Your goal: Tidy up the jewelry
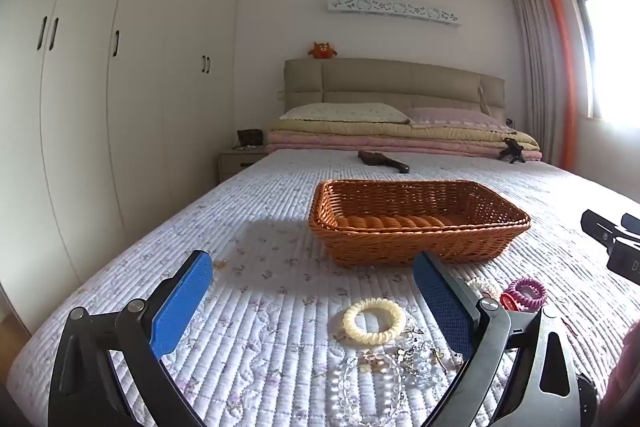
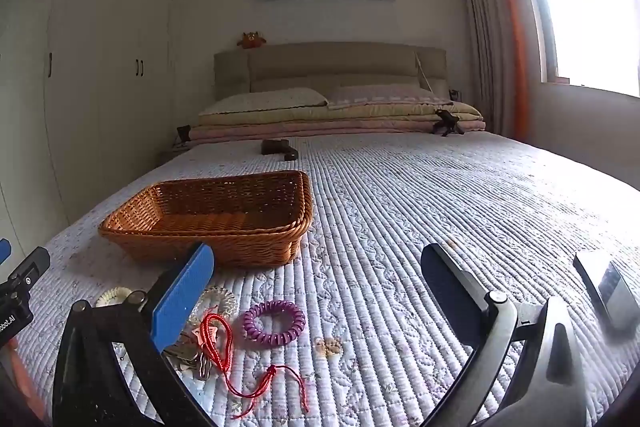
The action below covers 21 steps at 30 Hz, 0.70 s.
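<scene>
An empty brown wicker basket (image 1: 418,219) (image 2: 224,215) sits on the quilted bed. In front of it lie a cream spiral hair tie (image 1: 374,321), a clear bead bracelet (image 1: 368,387) tangled with small metal pieces, and a purple spiral hair tie (image 1: 524,293) (image 2: 275,321). A red cord bracelet (image 2: 224,351) lies beside the purple tie in the right wrist view. My left gripper (image 1: 312,291) hovers open over the cream tie and beads, nothing between its blue pads. My right gripper (image 2: 320,283) is open too, above bare quilt just right of the purple tie.
A dark brush-like object (image 1: 382,161) and a small black tripod (image 1: 514,150) lie farther up the bed, near folded blankets and pillows. A grey flat device (image 2: 608,291) rests on the quilt at right. Wardrobes line the left wall; a bright window is at right.
</scene>
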Each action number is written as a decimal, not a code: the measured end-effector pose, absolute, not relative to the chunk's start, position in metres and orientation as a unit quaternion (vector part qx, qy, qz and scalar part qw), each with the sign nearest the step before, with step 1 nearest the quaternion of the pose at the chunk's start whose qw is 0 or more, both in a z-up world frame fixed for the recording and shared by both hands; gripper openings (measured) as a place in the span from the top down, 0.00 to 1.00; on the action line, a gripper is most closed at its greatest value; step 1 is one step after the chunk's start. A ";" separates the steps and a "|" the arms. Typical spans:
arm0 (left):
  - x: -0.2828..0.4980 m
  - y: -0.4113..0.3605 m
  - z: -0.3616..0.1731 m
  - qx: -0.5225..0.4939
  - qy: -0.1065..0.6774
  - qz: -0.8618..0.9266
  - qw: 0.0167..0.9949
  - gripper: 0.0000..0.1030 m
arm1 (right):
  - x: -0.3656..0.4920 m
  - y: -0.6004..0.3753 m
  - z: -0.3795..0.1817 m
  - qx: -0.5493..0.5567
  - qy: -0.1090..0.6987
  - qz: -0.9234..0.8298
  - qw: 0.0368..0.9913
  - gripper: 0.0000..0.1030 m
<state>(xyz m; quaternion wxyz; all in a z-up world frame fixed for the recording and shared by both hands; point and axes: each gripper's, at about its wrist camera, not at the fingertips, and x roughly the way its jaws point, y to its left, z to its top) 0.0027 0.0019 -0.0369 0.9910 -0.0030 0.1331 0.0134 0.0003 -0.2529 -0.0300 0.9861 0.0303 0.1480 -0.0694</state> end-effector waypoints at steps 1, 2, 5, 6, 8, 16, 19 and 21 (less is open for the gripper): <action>0.003 0.002 -0.037 -0.004 0.133 0.013 0.991 0.03 | 0.000 -0.253 -0.030 0.030 0.148 -0.069 0.986 0.00; 0.003 0.003 -0.037 -0.004 0.133 0.013 0.991 0.03 | 0.000 -0.253 -0.030 0.030 0.147 -0.069 0.986 0.00; 0.003 0.002 -0.038 -0.004 0.134 0.013 0.991 0.03 | -0.002 -0.248 -0.028 0.030 0.147 -0.070 0.986 0.00; 0.004 0.002 -0.038 -0.004 0.133 0.013 0.991 0.03 | -0.002 -0.252 -0.029 0.032 0.146 -0.069 0.986 0.00; 0.004 0.001 -0.039 -0.004 0.133 0.013 0.991 0.03 | 0.000 -0.253 -0.030 0.034 0.147 -0.068 0.986 0.00; 0.009 -0.004 -0.041 -0.005 0.134 0.014 0.991 0.03 | 0.001 -0.255 -0.031 0.036 0.150 -0.073 0.985 0.00; 0.004 0.003 -0.040 -0.005 0.134 0.014 0.991 0.03 | 0.001 -0.255 -0.031 0.037 0.150 -0.072 0.985 0.00; 0.005 0.002 -0.040 -0.005 0.134 0.014 0.991 0.03 | 0.001 -0.254 -0.031 0.033 0.151 -0.072 0.985 0.00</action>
